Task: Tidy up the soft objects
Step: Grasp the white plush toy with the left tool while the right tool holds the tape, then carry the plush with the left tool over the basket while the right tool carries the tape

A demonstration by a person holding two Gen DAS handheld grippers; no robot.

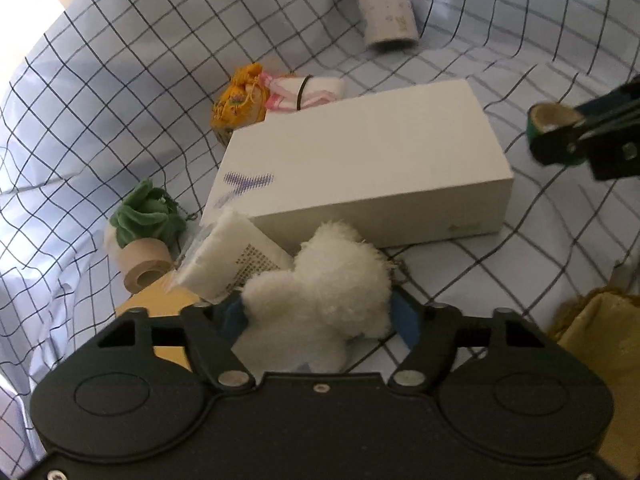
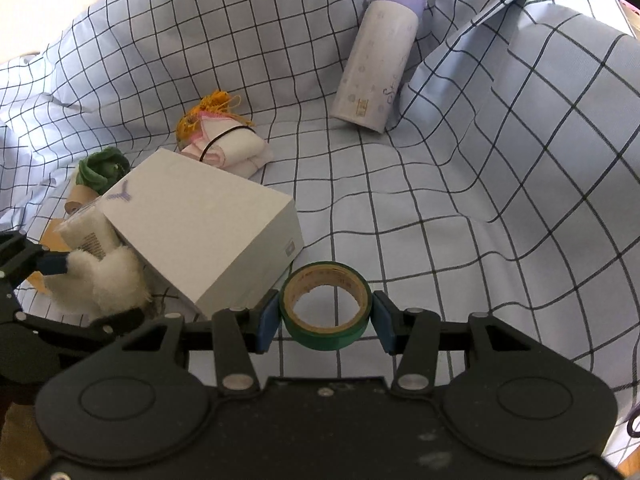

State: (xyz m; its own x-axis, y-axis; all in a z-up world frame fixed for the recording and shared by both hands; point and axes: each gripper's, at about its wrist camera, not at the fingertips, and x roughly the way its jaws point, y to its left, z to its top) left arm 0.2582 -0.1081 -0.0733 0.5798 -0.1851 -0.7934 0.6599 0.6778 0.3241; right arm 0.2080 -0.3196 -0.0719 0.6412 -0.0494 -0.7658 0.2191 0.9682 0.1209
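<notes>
A white fluffy plush toy (image 1: 320, 280) lies on the checked sheet against the front of a white box (image 1: 360, 152). My left gripper (image 1: 320, 316) is shut on it, and the blue pads press into its fur from both sides. In the right wrist view the plush toy (image 2: 108, 276) shows at the lower left with a left finger on it. My right gripper (image 2: 326, 320) is shut on a green tape roll (image 2: 328, 338), held upright just above the sheet, right of the box (image 2: 208, 220). The same tape roll (image 1: 548, 140) shows at the right edge of the left wrist view.
A white printed packet (image 1: 224, 256) leans by the plush. A green cloth (image 1: 146, 212) sits on a brown tape roll (image 1: 144, 260). A yellow pouch (image 1: 236, 100) and a banded rolled cloth (image 1: 308, 90) lie behind the box. A lilac bottle (image 2: 376, 68) lies farther back.
</notes>
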